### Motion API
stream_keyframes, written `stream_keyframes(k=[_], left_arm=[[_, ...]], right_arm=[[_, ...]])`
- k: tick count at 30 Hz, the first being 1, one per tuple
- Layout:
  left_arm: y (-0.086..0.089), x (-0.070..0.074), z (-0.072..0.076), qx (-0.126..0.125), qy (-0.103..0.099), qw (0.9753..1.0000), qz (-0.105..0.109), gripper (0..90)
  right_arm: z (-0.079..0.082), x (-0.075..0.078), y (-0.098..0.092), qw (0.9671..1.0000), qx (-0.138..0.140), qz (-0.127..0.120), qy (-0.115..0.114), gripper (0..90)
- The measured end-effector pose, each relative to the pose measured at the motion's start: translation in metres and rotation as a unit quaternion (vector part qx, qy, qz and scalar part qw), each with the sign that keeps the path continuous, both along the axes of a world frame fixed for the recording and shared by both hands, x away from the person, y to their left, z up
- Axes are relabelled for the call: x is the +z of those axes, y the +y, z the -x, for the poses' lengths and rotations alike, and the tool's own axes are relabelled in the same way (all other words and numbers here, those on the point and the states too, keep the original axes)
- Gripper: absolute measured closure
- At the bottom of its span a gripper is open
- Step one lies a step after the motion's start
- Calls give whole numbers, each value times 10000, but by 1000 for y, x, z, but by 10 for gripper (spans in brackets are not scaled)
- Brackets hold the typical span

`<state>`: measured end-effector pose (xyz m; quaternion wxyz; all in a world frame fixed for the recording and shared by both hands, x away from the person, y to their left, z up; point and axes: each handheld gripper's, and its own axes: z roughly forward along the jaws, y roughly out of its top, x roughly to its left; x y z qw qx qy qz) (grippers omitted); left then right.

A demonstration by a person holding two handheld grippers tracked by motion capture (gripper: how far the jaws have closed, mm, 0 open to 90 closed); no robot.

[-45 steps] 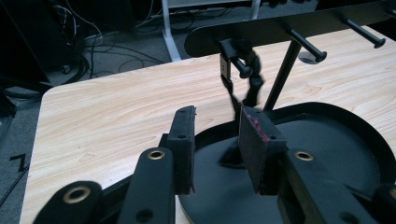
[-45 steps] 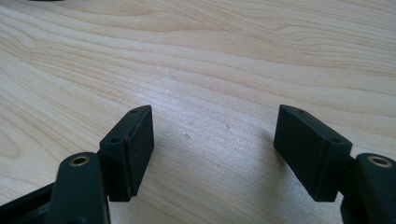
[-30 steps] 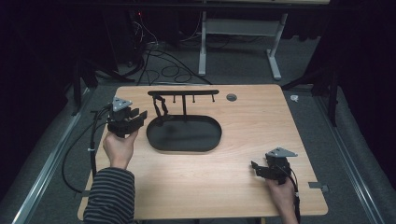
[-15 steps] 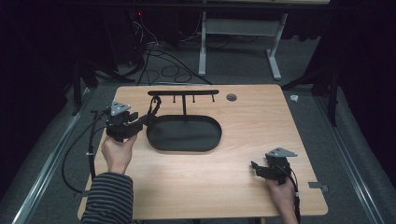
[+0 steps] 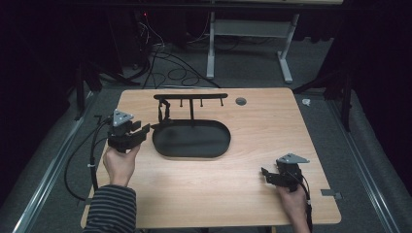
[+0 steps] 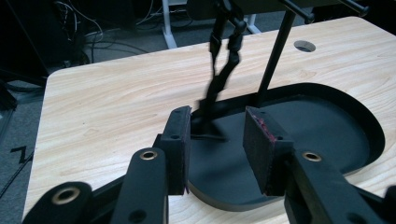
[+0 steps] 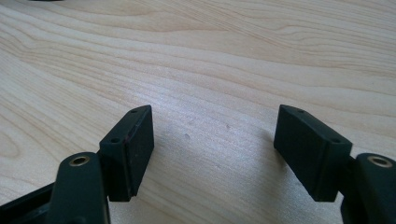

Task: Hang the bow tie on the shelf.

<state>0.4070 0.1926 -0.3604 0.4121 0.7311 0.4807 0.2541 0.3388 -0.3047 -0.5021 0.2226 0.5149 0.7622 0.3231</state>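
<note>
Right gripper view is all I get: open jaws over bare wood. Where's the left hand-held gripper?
Observer: The left hand-held gripper is at the left end of a black oval tray.
Operator: Holding anything?
Observer: No. Its jaws are open, and a black strap hangs just ahead, in line with the gap.
Operator: Hanging from what?
Observer: The left end of a hook rack that stands in the tray.

The left gripper (image 5: 145, 132) is held above the table's left edge, its jaws parted and pointing right, with the left hand (image 5: 119, 164) gripping it from below on a striped sleeve. The right gripper (image 5: 266, 174) sits low near the table's front right corner, jaws wide apart, in the right hand (image 5: 294, 200)
</note>
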Motion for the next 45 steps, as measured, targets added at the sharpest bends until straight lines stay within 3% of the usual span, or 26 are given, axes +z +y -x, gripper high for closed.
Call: stream_keyframes(k=[12, 16, 45], left_arm=[[1, -6, 9, 81, -59, 9999, 29, 539], [1, -7, 13, 80, -73, 9999, 107, 535], [3, -17, 33, -68, 52, 9999, 112, 514]], right_arm=[[0, 0, 0, 10000, -2, -1, -1, 299], [0, 0, 0, 10000, 2, 1, 0, 298], [0, 0, 0, 10000, -1, 0, 0, 299]])
